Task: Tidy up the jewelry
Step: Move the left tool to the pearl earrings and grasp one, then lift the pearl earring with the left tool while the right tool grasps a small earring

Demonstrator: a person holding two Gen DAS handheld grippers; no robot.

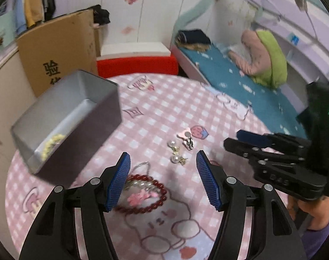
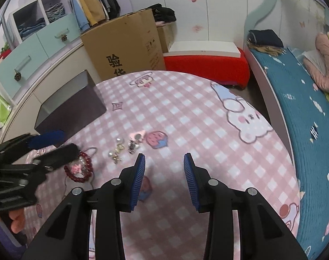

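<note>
Left gripper (image 1: 163, 159) over the pink checked tablecloth (image 1: 160, 108), jaws apart, nothing between the pads. Red beaded bracelet with pink charm (image 1: 142, 192) lies just below its left finger; thin silver chain (image 1: 142, 165) touching the bracelet's far side. Two pearl drop earrings (image 1: 176, 153) just ahead of the fingertips, small dark-and-silver earring pair (image 1: 189, 142) beyond them. Open grey rectangular box (image 1: 67, 121) ahead-left, a yellow beaded piece (image 1: 50, 144) inside. Right gripper (image 2: 164, 159) jaws narrowly apart, empty, earrings ahead-left.

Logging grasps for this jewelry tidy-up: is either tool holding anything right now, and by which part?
Nothing is held. Left tool and right tool are both open and empty.
</note>
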